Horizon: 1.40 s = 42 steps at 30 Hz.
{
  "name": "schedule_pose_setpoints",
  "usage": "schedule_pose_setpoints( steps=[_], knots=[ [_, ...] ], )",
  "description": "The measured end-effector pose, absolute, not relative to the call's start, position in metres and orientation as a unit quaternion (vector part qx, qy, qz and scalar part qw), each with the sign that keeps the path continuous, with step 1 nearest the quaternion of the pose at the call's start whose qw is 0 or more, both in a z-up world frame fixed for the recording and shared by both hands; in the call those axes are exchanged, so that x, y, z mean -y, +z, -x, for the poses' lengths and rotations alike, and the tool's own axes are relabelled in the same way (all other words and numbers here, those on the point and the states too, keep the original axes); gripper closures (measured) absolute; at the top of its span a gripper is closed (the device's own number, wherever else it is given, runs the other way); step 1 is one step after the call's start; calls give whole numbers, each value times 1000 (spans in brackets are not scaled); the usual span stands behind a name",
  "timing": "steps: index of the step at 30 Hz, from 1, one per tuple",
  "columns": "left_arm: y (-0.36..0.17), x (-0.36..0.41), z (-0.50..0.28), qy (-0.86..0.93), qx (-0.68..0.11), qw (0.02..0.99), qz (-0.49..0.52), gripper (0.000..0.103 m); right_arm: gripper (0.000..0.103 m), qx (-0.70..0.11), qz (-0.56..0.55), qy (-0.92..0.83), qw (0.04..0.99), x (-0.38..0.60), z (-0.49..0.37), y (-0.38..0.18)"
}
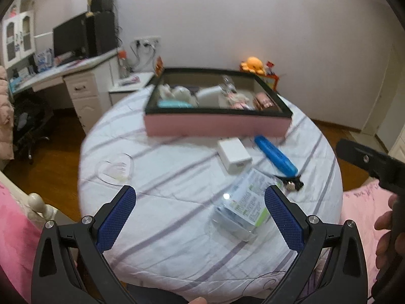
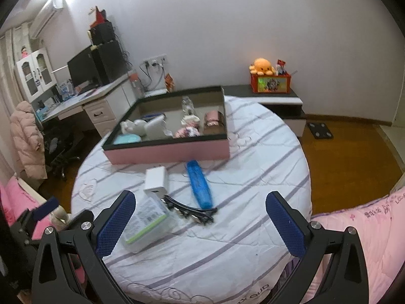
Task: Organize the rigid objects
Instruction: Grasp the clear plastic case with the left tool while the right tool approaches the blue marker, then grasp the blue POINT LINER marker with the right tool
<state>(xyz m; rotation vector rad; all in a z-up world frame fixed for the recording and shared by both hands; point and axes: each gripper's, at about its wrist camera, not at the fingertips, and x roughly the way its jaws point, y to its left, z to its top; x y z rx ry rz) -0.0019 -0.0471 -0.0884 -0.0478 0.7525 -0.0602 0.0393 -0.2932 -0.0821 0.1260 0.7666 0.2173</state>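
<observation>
Look past the bed with its white quilt and grey stripes: at ten o'clock you have a white desk carrying a dark monitor and a black tower beside it. A white glass-door cabinet stands further left at nine o'clock, with a pale pink puffer jacket draped over a black office chair below it. At one o'clock you can see an orange plush octopus sitting on a red box on a low dark-topped cabinet. A black bathroom scale lies on the wooden floor at two o'clock. An air conditioner hangs at eleven o'clock.
</observation>
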Motion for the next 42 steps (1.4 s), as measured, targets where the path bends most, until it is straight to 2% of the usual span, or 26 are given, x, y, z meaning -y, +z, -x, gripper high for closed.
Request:
schedule_pose_setpoints(
  steps=[13, 14, 15, 17, 18, 19, 28, 31, 34, 37, 38, 40, 42],
  knots=[
    [-140, 90, -33, -91, -398, 913, -13, 2, 0, -408, -50, 116, 904, 291, -74, -113],
    [-146, 91, -38, -95, -406, 909, -11, 5, 0, -408, -47, 116, 904, 290, -77, -115],
    [-152, 93, -43, -100, -417, 904, -12, 15, 0, -411, -46, 116, 903, 289, -81, -117],
    [-157, 98, -46, -88, -416, 904, -34, 22, 0, -422, -40, 121, 898, 286, -89, -124],
    [-156, 99, -47, -92, -415, 905, -36, 31, 0, -425, -33, 122, 896, 284, -92, -128],
    [-155, 97, -49, -96, -415, 904, -30, 35, 0, -427, -28, 121, 896, 284, -95, -131],
    [-146, 65, -54, -72, -416, 906, 15, 38, 0, -456, -21, 121, 881, 269, -128, -164],
    [-142, 57, -54, -63, -414, 908, 15, 38, 9, -457, -7, 121, 881, 259, -136, -170],
    [-139, 47, -61, -55, -416, 908, 21, 38, 35, -454, 13, 113, 884, 251, -139, -174],
    [-138, 40, -63, -49, -416, 908, 26, 38, 50, -448, 32, 112, 886, 246, -138, -173],
    [-137, 38, -62, -47, -414, 909, 26, 38, 63, -445, 37, 114, 887, 244, -137, -173],
    [-135, 37, -62, -47, -412, 909, 28, 38, 77, -443, 37, 119, 888, 244, -134, -171],
    [-132, 36, -62, -47, -411, 910, 29, 38, 77, -441, 29, 124, 888, 245, -131, -169]
  ],
)
